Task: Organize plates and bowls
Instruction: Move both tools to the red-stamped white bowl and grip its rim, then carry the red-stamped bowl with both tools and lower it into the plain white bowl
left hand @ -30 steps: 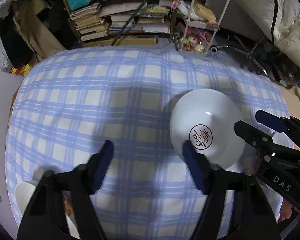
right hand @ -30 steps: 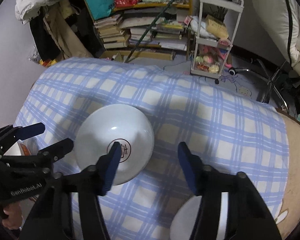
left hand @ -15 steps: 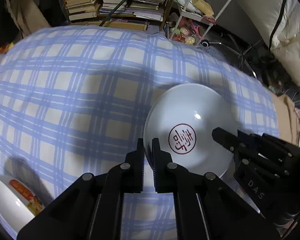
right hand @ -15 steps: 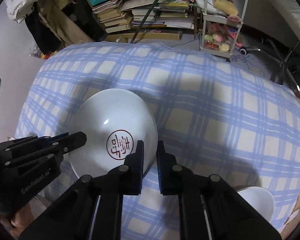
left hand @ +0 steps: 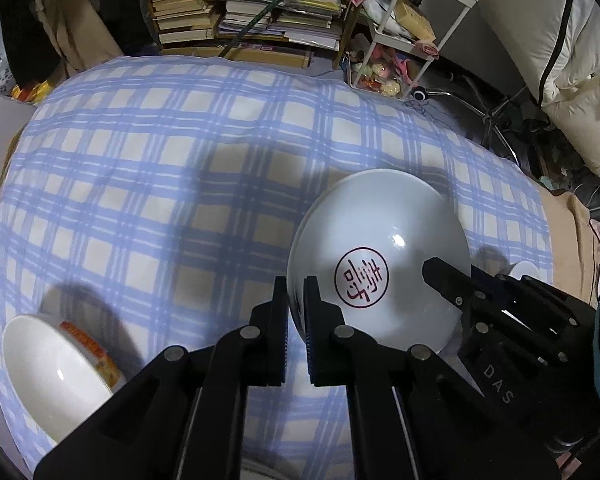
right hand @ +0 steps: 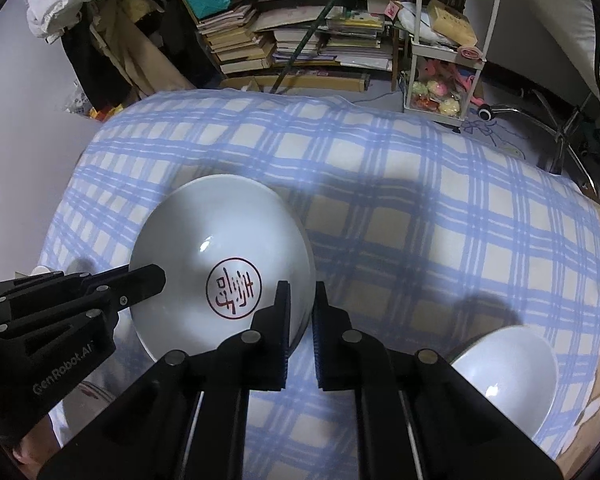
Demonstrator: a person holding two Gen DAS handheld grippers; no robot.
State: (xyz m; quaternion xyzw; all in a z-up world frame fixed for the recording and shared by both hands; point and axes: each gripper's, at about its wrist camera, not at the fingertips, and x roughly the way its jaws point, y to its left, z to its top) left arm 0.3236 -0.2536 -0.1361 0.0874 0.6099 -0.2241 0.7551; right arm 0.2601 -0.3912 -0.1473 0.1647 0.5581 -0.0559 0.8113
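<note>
Left claw [left hand: 296,292]: jaws drawn almost together, clamped on the near-left rim of the white plate [left hand: 380,256]. The rim passes between the 2 pads.

Right claw [right hand: 302,296]: jaws likewise nearly closed, clamped on the near-right rim of the same plate. In the left wrist view the right claw enters from the right side, its tip over the plate's edge; in the right wrist view the left claw enters from the left side in the same manner. Each claw grips an opposite side.

The plate is white with a round red seal mark [left hand: 362,282] at its centre. It is over the bench [left hand: 180,160], which is covered by a blue and cream checked cloth. Whether the plate rests on the cloth or is lifted clear cannot be told.

A white bowl with an orange pattern [left hand: 56,372] sits near the bench's left front edge, well apart from the plate. A plain white bowl [right hand: 508,376] sits near the right front edge.

Beyond the bench: a shelf of stacked books [left hand: 252,12] and a white wire trolley [left hand: 412,32] holding small items.
</note>
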